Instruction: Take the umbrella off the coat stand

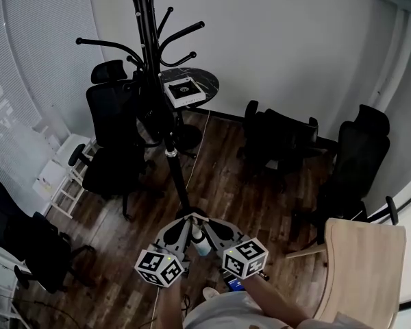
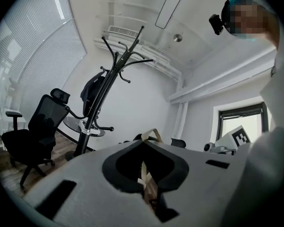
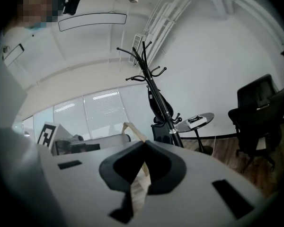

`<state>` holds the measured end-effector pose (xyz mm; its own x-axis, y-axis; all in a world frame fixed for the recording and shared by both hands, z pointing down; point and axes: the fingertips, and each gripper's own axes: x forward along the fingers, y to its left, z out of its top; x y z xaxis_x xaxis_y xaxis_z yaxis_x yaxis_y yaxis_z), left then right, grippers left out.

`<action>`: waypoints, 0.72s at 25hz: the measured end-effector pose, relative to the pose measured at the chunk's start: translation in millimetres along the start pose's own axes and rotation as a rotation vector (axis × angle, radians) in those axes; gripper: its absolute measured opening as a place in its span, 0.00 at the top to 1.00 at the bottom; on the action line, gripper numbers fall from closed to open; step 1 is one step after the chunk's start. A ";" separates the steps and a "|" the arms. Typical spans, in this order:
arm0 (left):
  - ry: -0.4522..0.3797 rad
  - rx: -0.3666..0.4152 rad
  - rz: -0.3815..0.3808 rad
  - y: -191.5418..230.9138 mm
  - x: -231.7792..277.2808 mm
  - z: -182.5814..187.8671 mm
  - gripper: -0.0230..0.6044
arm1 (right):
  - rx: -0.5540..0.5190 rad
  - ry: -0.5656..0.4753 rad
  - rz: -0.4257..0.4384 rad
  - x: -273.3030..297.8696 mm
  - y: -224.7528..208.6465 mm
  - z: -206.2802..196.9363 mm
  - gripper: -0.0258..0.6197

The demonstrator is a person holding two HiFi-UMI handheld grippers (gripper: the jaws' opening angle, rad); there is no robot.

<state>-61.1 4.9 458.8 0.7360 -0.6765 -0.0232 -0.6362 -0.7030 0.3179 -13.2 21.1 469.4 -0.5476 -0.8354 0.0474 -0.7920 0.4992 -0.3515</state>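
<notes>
Left gripper [image 1: 183, 223], right gripper [image 1: 211, 226]: I am holding both low, near my body, jaws shut, empty, pointing toward the far coat stand [image 1: 180, 180] bearing the umbrella [image 1: 154, 115].

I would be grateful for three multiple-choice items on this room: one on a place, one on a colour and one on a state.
1. Where does the dark folded umbrella hang?
A on the tall black metal coat stand
B on a pale wooden chair
C on a window blind

2. What colour is the small round table?
A white
B black
C red

3. How are the left claw and the right claw?
A both shut and empty
B both wide open
C left clamped on the umbrella

Answers:
1 A: it hangs against the stand's pole, below the hooks.
2 B: its top shows black.
3 A: in each gripper view the jaw tips meet with nothing between.
</notes>
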 end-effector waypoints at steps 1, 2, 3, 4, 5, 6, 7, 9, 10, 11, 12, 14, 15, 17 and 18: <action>0.002 0.007 0.000 -2.8 -1.9 -1.4 0.93 | -0.005 0.000 0.005 -2.2 2.6 -1.8 0.94; 0.003 0.009 0.002 -5.1 -3.6 -3.2 0.93 | -0.014 0.003 0.010 -4.1 4.7 -3.7 0.94; 0.002 0.005 0.003 -7.2 -4.9 -5.3 0.93 | -0.018 0.006 0.011 -6.3 5.6 -5.1 0.94; 0.001 0.000 0.002 -9.1 -5.9 -7.1 0.93 | -0.018 0.007 0.008 -8.8 5.4 -5.9 0.94; -0.002 -0.004 0.000 -10.7 -6.3 -8.6 0.93 | -0.018 0.008 0.003 -11.1 4.3 -6.2 0.94; -0.003 -0.006 0.000 -11.9 -6.3 -9.8 0.93 | -0.018 0.009 -0.002 -13.4 2.5 -6.5 0.94; -0.004 -0.007 0.000 -13.0 -6.1 -11.3 0.93 | -0.016 0.011 -0.007 -15.6 0.4 -6.8 0.94; -0.001 -0.008 0.001 -15.2 -4.6 -14.4 0.93 | -0.012 0.013 -0.014 -19.2 -3.8 -7.8 0.94; 0.001 -0.007 0.001 -16.5 -3.5 -15.5 0.93 | -0.011 0.014 -0.015 -20.3 -5.2 -8.2 0.94; 0.003 -0.005 0.000 -18.1 -2.3 -16.6 0.93 | -0.011 0.014 -0.014 -21.2 -6.2 -8.4 0.94; 0.007 -0.003 -0.001 -19.9 -1.3 -17.5 0.93 | -0.012 0.015 -0.014 -22.3 -6.8 -8.7 0.94; 0.012 0.002 -0.001 -23.4 0.5 -18.6 0.93 | -0.009 0.012 -0.014 -24.9 -8.8 -8.2 0.94; 0.013 0.005 -0.001 -25.0 1.5 -18.6 0.93 | -0.005 0.009 -0.016 -26.1 -10.3 -7.2 0.94; 0.012 0.010 -0.001 -27.1 2.8 -18.6 0.93 | 0.001 0.000 -0.016 -27.9 -12.6 -5.3 0.94; 0.011 0.011 0.001 -27.0 3.1 -18.8 0.93 | 0.001 -0.003 -0.015 -28.1 -13.0 -5.1 0.94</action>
<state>-37.3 25.9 467.9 0.7379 -0.6748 -0.0121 -0.6395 -0.7047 0.3073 11.1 39.3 477.4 -0.5348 -0.8435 0.0501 -0.7997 0.4862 -0.3522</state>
